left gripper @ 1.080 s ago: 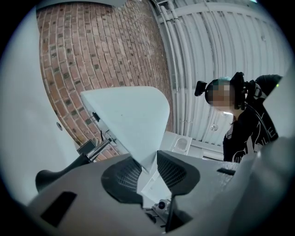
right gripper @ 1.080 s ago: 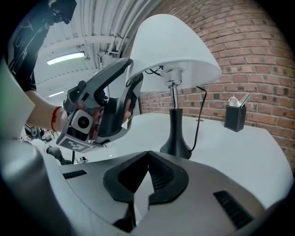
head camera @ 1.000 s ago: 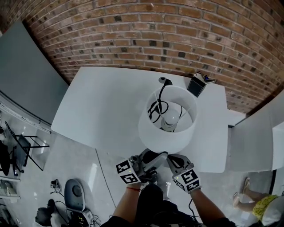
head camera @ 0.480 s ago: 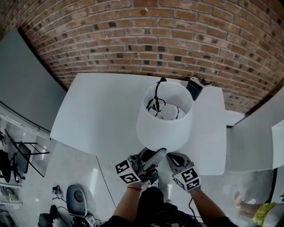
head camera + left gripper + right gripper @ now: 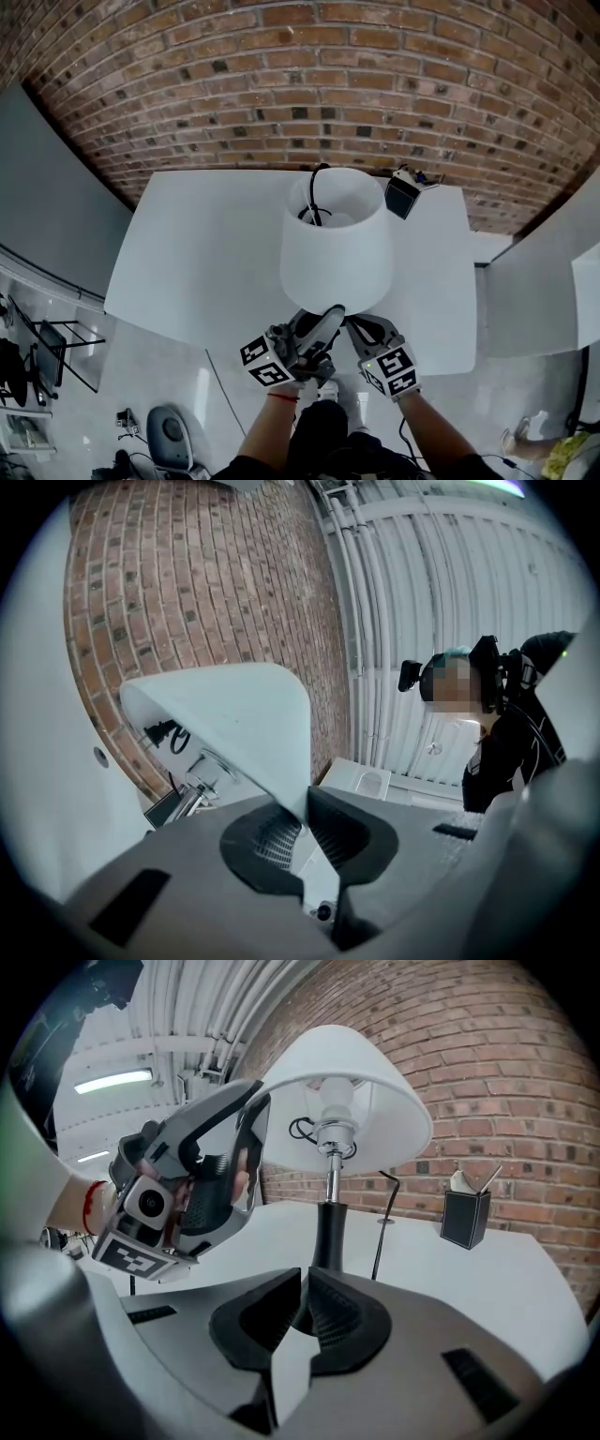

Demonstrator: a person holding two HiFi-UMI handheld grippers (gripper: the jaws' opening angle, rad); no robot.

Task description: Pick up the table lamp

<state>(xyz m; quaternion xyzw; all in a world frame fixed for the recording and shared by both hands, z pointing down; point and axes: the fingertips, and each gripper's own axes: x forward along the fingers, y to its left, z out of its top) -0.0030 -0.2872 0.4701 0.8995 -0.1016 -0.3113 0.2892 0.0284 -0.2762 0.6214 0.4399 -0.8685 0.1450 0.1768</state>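
Upright over the near half of the white table [image 5: 206, 253], in front of the brick wall [image 5: 281, 84], is the table lamp [image 5: 336, 253]. My left gripper [image 5: 307, 817] points up at its white shade [image 5: 234, 724]. The fingers are closing, the gap already narrow, with the shade's lower rim between them. My right gripper [image 5: 305, 1283] has its fingers pressed together on the foot of the lamp's black stem [image 5: 327, 1232]. A black box [image 5: 466, 1218] stands on the table behind the lamp.
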